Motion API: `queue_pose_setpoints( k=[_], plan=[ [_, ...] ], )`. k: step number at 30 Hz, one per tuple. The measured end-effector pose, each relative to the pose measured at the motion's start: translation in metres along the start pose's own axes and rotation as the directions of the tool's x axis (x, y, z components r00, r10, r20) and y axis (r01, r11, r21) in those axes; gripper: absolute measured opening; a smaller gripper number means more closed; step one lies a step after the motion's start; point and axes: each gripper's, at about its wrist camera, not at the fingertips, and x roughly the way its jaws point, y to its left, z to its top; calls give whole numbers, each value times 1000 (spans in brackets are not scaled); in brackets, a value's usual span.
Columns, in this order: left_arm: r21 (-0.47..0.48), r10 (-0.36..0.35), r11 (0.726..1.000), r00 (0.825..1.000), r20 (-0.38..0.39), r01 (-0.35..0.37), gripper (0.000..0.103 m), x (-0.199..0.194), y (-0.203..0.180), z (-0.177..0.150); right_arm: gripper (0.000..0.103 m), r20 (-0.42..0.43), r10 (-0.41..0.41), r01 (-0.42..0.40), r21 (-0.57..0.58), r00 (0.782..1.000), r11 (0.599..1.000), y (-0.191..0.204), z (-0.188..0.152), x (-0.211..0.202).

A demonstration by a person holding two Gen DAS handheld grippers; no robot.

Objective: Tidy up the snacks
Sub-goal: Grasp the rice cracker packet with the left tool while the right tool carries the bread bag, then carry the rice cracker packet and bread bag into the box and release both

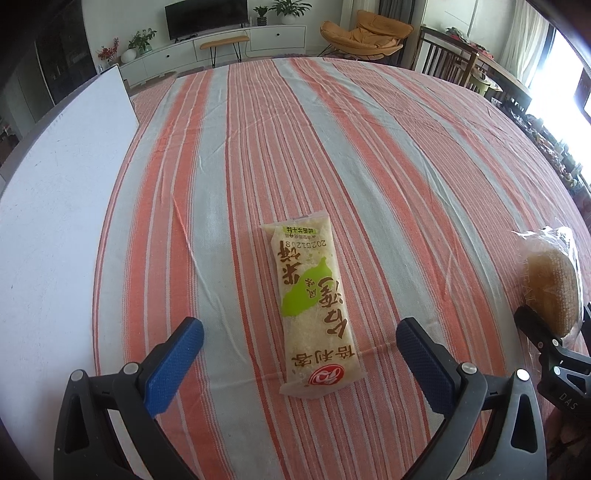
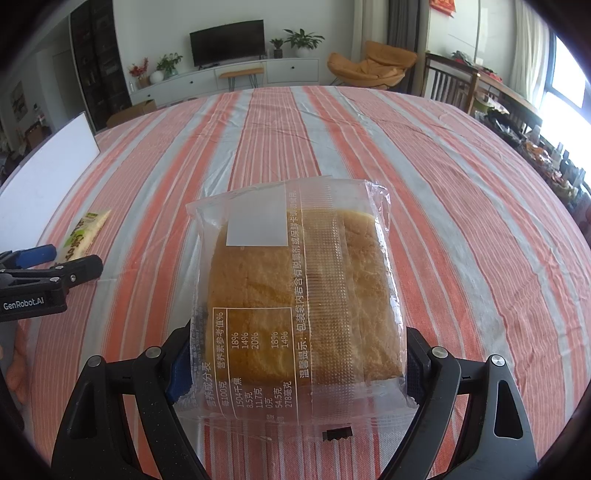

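A rice cracker packet (image 1: 312,308), pale with a green patch and brown characters, lies flat on the striped tablecloth (image 1: 369,147). My left gripper (image 1: 299,354) is open, its blue pads (image 1: 173,365) on either side of the packet's near end, not touching it. My right gripper (image 2: 295,365) is shut on a clear-wrapped bread slice (image 2: 303,291), held above the cloth. The bread also shows in the left wrist view (image 1: 554,284) at the far right. The packet also shows in the right wrist view (image 2: 83,236), with the left gripper (image 2: 55,266) next to it.
A white board (image 1: 62,192) lies along the table's left side and also shows in the right wrist view (image 2: 44,166). Beyond the table stand a TV cabinet (image 1: 221,44), an orange chair (image 1: 365,33) and wooden chairs (image 1: 450,59).
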Motion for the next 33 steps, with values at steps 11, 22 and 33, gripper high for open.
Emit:
queue_pose_setpoints(
  k=[11, 22, 33],
  plan=[
    [56, 52, 997, 998, 26, -53, 57, -8, -19, -3, 88, -159, 161, -128, 198, 974, 972, -28, 33, -17],
    [-31, -185, 982, 978, 99, 189, 28, -83, -10, -47, 69, -244, 166, -138, 130, 955, 982, -27, 43, -31],
    [-170, -131, 961, 898, 420, 219, 28, -259, 95, -56, 70, -31, 537, -538, -34, 843, 842, 126, 130, -162]
  ],
)
